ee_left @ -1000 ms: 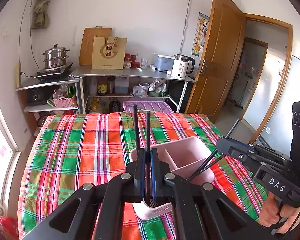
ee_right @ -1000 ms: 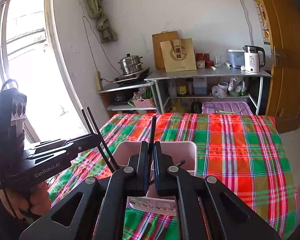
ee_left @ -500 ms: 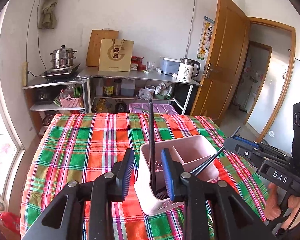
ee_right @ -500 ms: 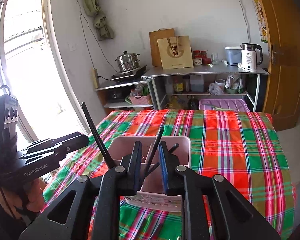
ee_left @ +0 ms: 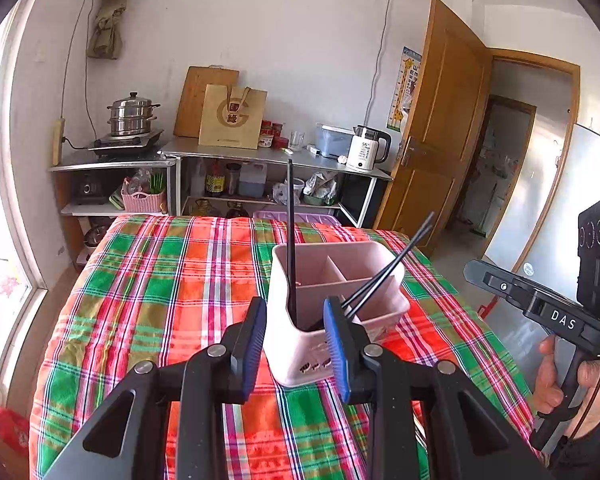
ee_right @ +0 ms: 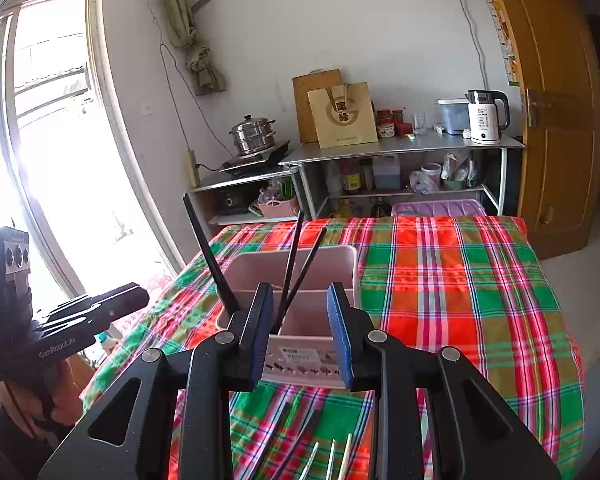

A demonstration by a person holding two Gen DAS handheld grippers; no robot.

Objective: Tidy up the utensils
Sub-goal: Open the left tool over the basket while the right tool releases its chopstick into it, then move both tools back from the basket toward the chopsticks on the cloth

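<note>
The left claw (ee_left: 294, 332) stood with its blue-padded jaws spread apart and nothing pinched between them; the near corner of the pink utensil holder (ee_left: 332, 280) showed through the gap, just ahead of the pads and not touched by them. One black chopstick (ee_left: 290, 240) rose almost upright out of the holder's near compartment, straight beyond the left claw, free of both pads. A pair of black chopsticks (ee_left: 388, 272) leaned from the same holder toward the right of that claw, their tips pointing at the door side of the room.

The right claw (ee_right: 300, 328) had its jaws opening, with nothing pressed between the pads; the holder's near wall, with its printed label (ee_right: 300, 356), sat just ahead of it. Seen from this claw, two black sticks crossed up out of the holder directly in front of the gap, and the single stick slanted away to the claw's left. Below the right claw, close to its body, the pale tips of three light-coloured chopsticks (ee_right: 332, 460) lay on the plaid cloth (ee_right: 460, 300) that covered the worktop.

Each claw appeared in the other's view, off to the side of the holder, gripped by a hand (ee_left: 556, 384). Beyond the worktop, well ahead of both claws, a steel shelf unit (ee_right: 400, 148) carried a white kettle (ee_right: 486, 116), a paper bag (ee_right: 344, 114) and a steamer pot (ee_right: 254, 134).
</note>
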